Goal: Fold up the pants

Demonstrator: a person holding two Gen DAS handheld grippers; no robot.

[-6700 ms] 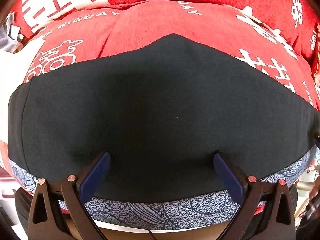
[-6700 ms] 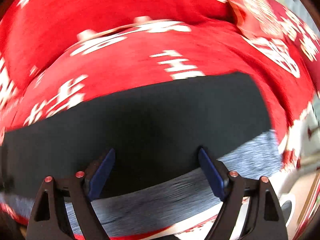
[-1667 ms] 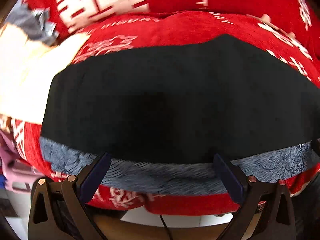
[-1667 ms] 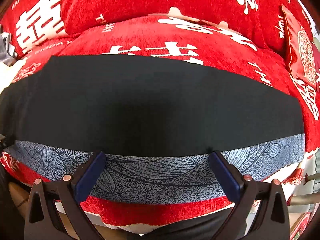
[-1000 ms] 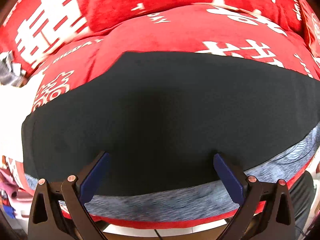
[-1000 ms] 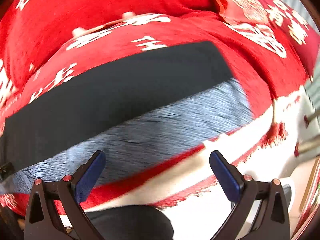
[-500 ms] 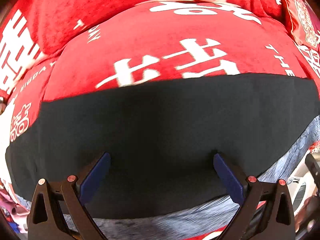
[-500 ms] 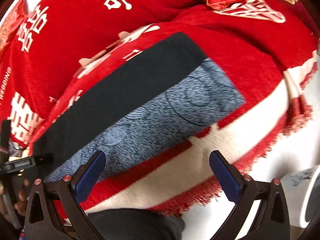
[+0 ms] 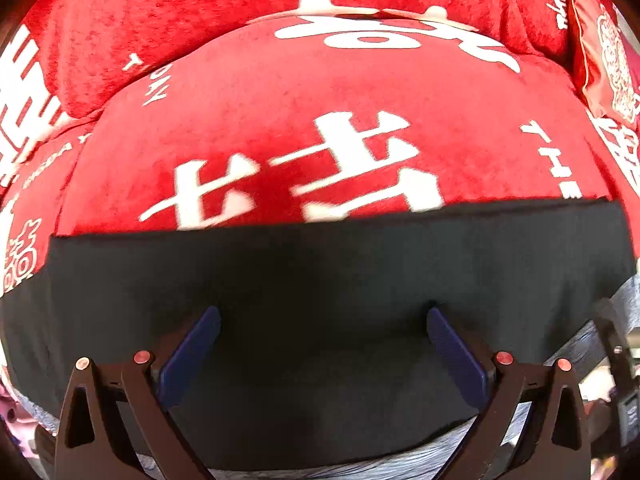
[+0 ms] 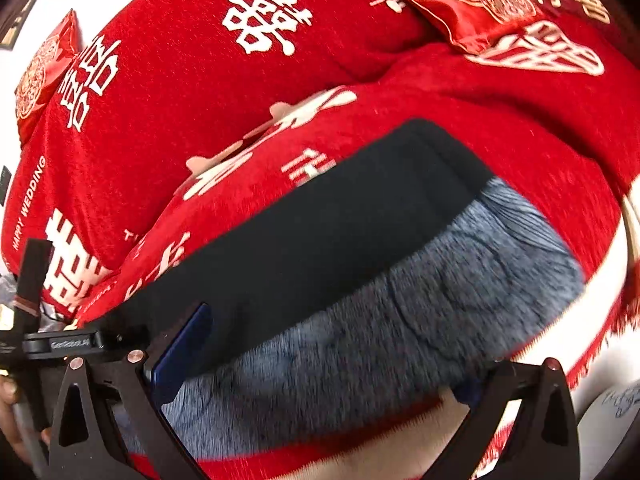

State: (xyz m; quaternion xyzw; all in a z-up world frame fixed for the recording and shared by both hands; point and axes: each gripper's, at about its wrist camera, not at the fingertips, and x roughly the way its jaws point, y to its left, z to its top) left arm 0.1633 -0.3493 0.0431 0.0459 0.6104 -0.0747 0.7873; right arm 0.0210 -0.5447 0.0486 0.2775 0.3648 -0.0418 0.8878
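Black pants (image 9: 320,280) lie flat on red sofa cover (image 9: 320,92), over blue-grey cloth (image 10: 400,320). Both hand-held grippers, left (image 9: 323,352) and right (image 10: 320,360), released, hovering above pants. Likely next: grab one end, fold across.

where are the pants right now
In both wrist views the pants lie flat on the red blanket, black side over a blue-grey patterned strip at the near edge.

A sofa (image 9: 320,92) draped in a red cover with white characters fills the view ahead of each claw. A red embroidered cushion (image 10: 472,0) lies up to the right, against the backrest.
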